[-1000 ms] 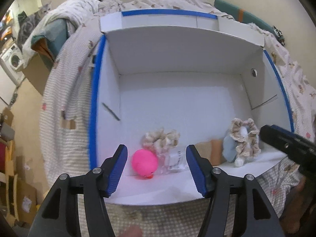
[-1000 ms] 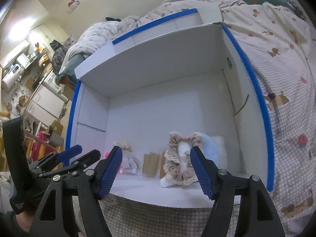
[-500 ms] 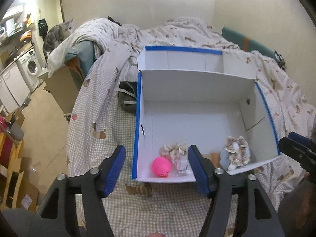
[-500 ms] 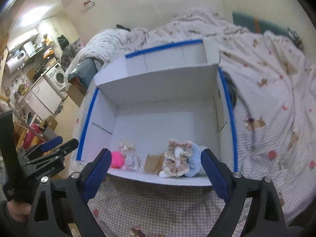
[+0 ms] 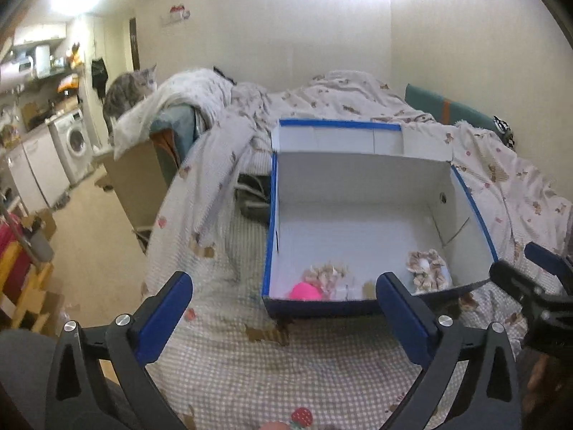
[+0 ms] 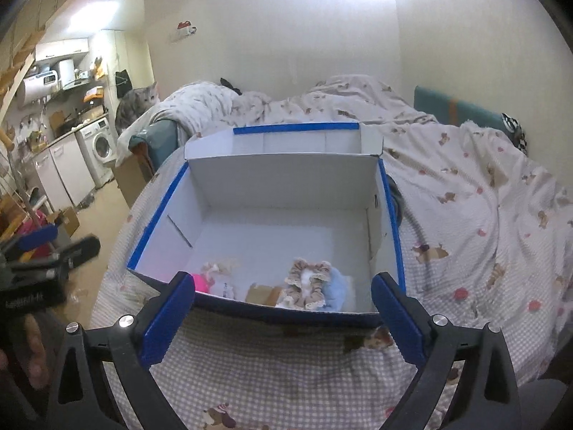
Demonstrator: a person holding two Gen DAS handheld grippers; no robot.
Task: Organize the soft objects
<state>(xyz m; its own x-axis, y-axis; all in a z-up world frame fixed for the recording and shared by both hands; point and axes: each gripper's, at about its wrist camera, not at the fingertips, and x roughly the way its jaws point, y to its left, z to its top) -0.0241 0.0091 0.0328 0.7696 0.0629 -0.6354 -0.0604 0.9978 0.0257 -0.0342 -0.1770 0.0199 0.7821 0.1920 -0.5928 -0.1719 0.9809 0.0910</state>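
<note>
While both jaws finish opening empty, I have drawn left hand-held gripper (image 5: 283, 308) and right hand-held gripper (image 6: 283, 308) back from box (image 6: 286, 313); scrunchie (image 6: 308, 283) and pink ball (image 5: 304, 291) are stowed.

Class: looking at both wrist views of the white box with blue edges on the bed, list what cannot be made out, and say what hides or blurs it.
- Round pink soft ball: lower part hidden behind the blue-edged white cardboard box near wall, left wrist view.
- Small clear packet: label too small to read, right wrist view.
- Flat brown card piece: partly cut off by that wall; identity unclear.
</note>
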